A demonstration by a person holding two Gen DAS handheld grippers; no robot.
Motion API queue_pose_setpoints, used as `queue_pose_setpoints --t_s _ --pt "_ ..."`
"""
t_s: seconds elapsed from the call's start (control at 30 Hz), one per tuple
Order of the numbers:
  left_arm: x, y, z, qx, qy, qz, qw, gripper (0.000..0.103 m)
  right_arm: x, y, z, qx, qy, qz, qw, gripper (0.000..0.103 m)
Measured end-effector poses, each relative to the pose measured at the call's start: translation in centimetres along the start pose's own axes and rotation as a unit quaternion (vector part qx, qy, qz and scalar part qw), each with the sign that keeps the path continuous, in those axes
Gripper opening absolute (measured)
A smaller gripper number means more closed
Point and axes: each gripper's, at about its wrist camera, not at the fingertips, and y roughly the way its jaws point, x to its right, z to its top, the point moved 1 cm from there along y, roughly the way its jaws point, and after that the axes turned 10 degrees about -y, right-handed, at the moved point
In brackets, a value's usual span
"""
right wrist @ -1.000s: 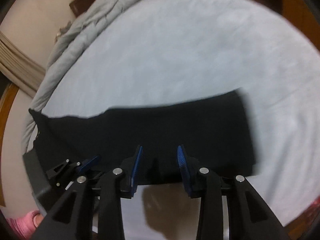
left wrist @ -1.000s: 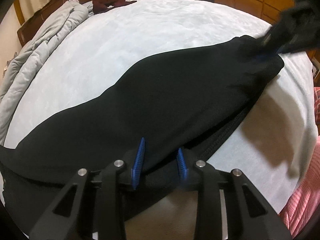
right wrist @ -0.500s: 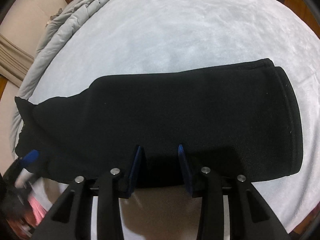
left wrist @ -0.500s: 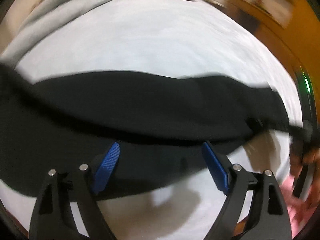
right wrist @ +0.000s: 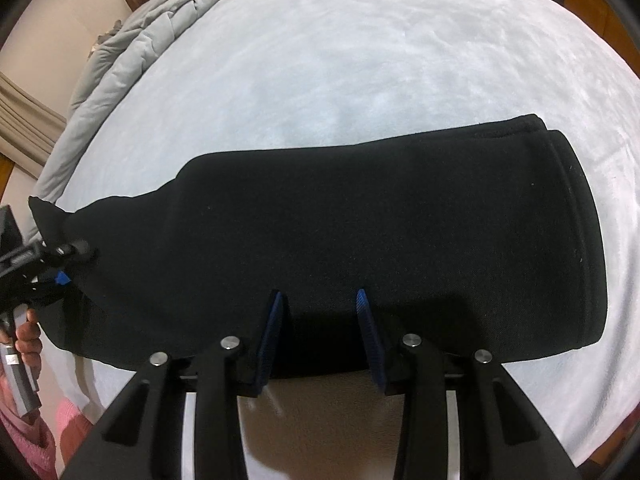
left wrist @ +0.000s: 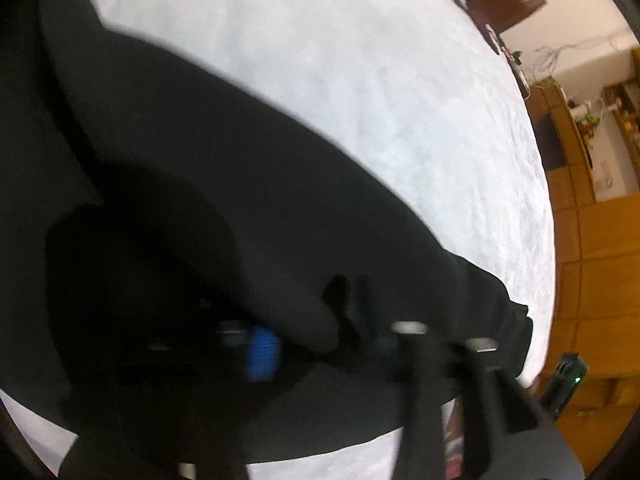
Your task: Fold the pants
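Black pants (right wrist: 360, 232) lie folded lengthwise across a pale blue bed, hems at the right. My right gripper (right wrist: 320, 312) hovers over the near edge of the pants, jaws apart and empty. My left gripper (right wrist: 60, 268) shows at the left end of the pants, its fingers at the fabric's waist corner. In the blurred left wrist view the pants (left wrist: 240, 200) fill the frame and fabric bunches between the left gripper's (left wrist: 316, 340) blue pads, which appear closed on it.
The bed's pale blue sheet (right wrist: 360, 60) spreads beyond the pants. A grey duvet (right wrist: 132, 52) is heaped along the far left edge. Wooden cabinets (left wrist: 592, 240) stand beside the bed. A pink sleeve (right wrist: 28, 432) shows at lower left.
My left gripper was open half a second ago; it has swung to the waist end of the pants and closed on the fabric. My right gripper stays over the near edge.
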Motion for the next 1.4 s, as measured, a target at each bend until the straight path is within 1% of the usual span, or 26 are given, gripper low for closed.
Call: queue_pose_setpoints --t_s 0.07,0.1,0.13,0.2,0.27,0.3,0.33,0.4,0.47,0.5,0.57,0.6,0.63,0.73,0.77,0.87,0.9,0.93,1.0,1.07,1.13,1.17,1.2,1.23,1.3,1.4 --pt "-0.4 -0.1 -0.4 0.010 0.002 -0.011 0.9999 0.012 -0.1 0.0 0.2 -0.002 -0.002 -0.001 1.000 0.039" --pt "-0.4 -0.4 -0.9 0.022 0.004 -0.016 0.9996 0.010 0.0 0.0 0.3 -0.003 -0.001 0.000 1.000 0.039" --pt "-0.5 -0.8 -1.3 0.036 0.007 -0.021 0.9991 0.009 0.0 0.0 0.4 -0.005 -0.001 0.003 1.000 0.039" --pt "-0.4 -2.3 -3.0 0.077 0.013 -0.024 0.9966 0.009 0.2 0.0 0.6 -0.009 0.006 0.013 1.000 0.039" --pt "0.0 -3.9 -5.4 0.129 0.031 -0.014 0.9911 0.009 0.6 0.0 0.8 -0.013 0.013 0.024 1.000 0.038" --pt "0.4 -4.8 -7.2 0.160 0.049 -0.004 0.9860 0.009 0.8 -0.1 0.8 -0.015 0.016 0.029 0.999 0.037" --pt "0.7 -5.2 -8.6 0.178 0.058 0.003 0.9822 0.009 1.0 -0.1 0.9 -0.019 0.018 0.033 0.999 0.036" --pt "0.0 -5.4 -11.1 0.196 0.068 0.018 0.9782 0.009 1.1 -0.1 0.9 -0.023 0.019 0.035 0.999 0.036" --pt "-1.1 -4.5 -12.0 0.187 0.077 0.035 0.9787 0.009 0.9 -0.3 1.1 -0.028 0.014 0.030 0.999 0.036" --pt "-1.9 -3.5 -12.1 0.177 0.072 0.042 0.9807 0.010 0.6 -0.4 1.2 -0.032 0.007 0.024 0.999 0.036" --pt "-2.5 -2.6 -12.1 0.172 0.063 0.040 0.9822 0.010 -0.5 -1.1 1.4 -0.031 -0.005 0.002 0.999 0.039" --pt "-2.3 -2.7 -12.1 0.178 0.070 0.041 0.9807 0.010 -1.1 -1.5 1.4 -0.029 -0.012 -0.005 0.999 0.044" --pt "-2.2 -2.8 -12.1 0.180 0.071 0.041 0.9802 0.010 -1.7 -1.8 1.5 -0.026 -0.019 -0.008 0.999 0.044" --pt "-2.0 -2.9 -12.1 0.175 0.065 0.035 0.9817 0.011 -5.3 -2.7 1.7 -0.010 -0.062 0.009 0.998 0.044" --pt "-2.0 -3.0 -12.0 0.174 0.066 0.033 0.9820 0.011 -7.3 -2.6 1.6 -0.011 -0.084 0.028 0.996 0.044" --pt "-2.3 -3.3 -11.9 0.173 0.069 0.032 0.9820 0.011 -11.5 -1.3 1.0 -0.031 -0.123 0.081 0.989 0.044" --pt "-2.4 -3.4 -11.7 0.171 0.067 0.029 0.9826 0.011 -12.5 -0.6 0.6 -0.041 -0.126 0.093 0.987 0.042" --pt "-2.4 -3.4 -11.7 0.168 0.065 0.026 0.9833 0.012 -13.0 0.2 0.5 -0.052 -0.126 0.095 0.986 0.042" --pt "-3.2 -3.9 -11.2 0.155 0.062 0.016 0.9858 0.015 -13.1 2.0 -0.1 -0.068 -0.118 0.078 0.988 0.042" --pt "-3.5 -4.1 -10.7 0.138 0.058 0.007 0.9887 0.022 -12.7 3.1 -0.4 -0.068 -0.104 0.079 0.989 0.041" --pt "-4.2 -4.9 -10.4 0.122 0.051 0.001 0.9912 0.037 -12.4 3.1 -0.4 -0.067 -0.097 0.084 0.989 0.041" --pt "-4.6 -5.3 -10.1 0.119 0.048 0.000 0.9917 0.042 -12.3 3.0 -0.6 -0.067 -0.097 0.084 0.989 0.041" --pt "-5.1 -6.1 -9.7 0.121 0.044 0.002 0.9917 0.053 -12.5 3.0 -0.6 -0.068 -0.098 0.084 0.989 0.041" --pt "-5.8 -6.7 -9.2 0.125 0.039 0.006 0.9913 0.060 -12.6 2.9 -0.6 -0.068 -0.101 0.081 0.989 0.041" --pt "-7.3 -8.0 -7.9 0.130 0.023 0.011 0.9912 0.061 -12.4 3.1 -0.7 -0.068 -0.105 0.078 0.989 0.042" --pt "-10.8 -10.0 -5.5 0.139 -0.020 0.013 0.9900 0.061 -12.6 3.2 -0.7 -0.067 -0.105 0.073 0.989 0.042"
